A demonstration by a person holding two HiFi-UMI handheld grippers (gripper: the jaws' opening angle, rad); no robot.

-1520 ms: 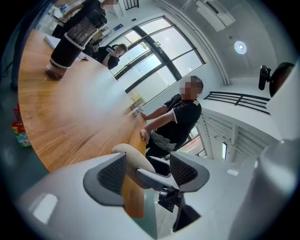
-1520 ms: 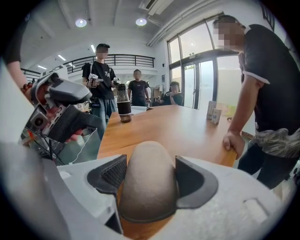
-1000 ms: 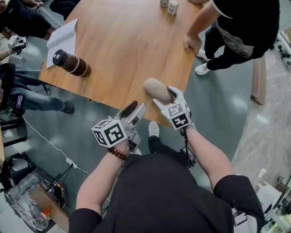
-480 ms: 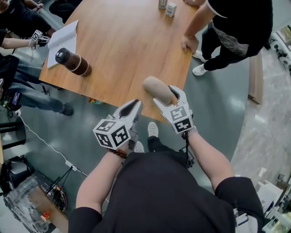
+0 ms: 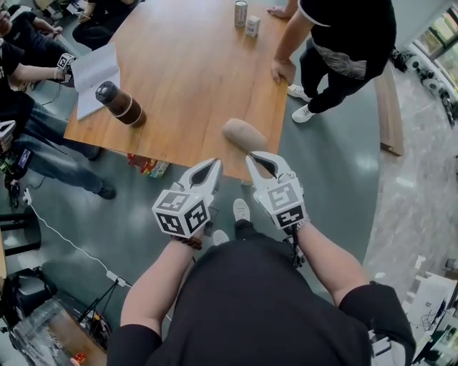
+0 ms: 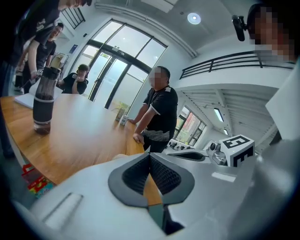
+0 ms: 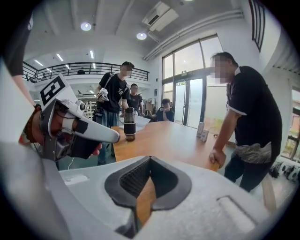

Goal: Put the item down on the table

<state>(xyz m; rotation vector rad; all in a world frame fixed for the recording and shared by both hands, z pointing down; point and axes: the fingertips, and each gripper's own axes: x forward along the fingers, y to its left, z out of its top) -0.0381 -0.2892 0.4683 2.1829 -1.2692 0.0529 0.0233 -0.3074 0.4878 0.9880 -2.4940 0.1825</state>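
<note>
- Item: one tan padded roll (image 5: 243,134), lying on its side on the table (image 5: 193,71) close to the near edge, touched by neither gripper.
- Right gripper (image 5: 260,159): one; jaws clenched together on nothing, tips just short of the roll, which lies at 11 o'clock from them.
- Left gripper (image 5: 208,166): one; jaws likewise closed and empty, off the table edge, at 9 o'clock of the right one.
- Step: the putting-down looks complete; the next move probably calls only for drawing both grippers back without nudging the roll.
- Other stock: one dark banded bottle (image 5: 119,104) at 10 o'clock of the roll; one can (image 5: 240,13) and one small carton (image 5: 252,26) at 12 o'clock; one white notebook (image 5: 91,71).
- One bystander's hand (image 5: 283,69) rests on the table edge.
</note>
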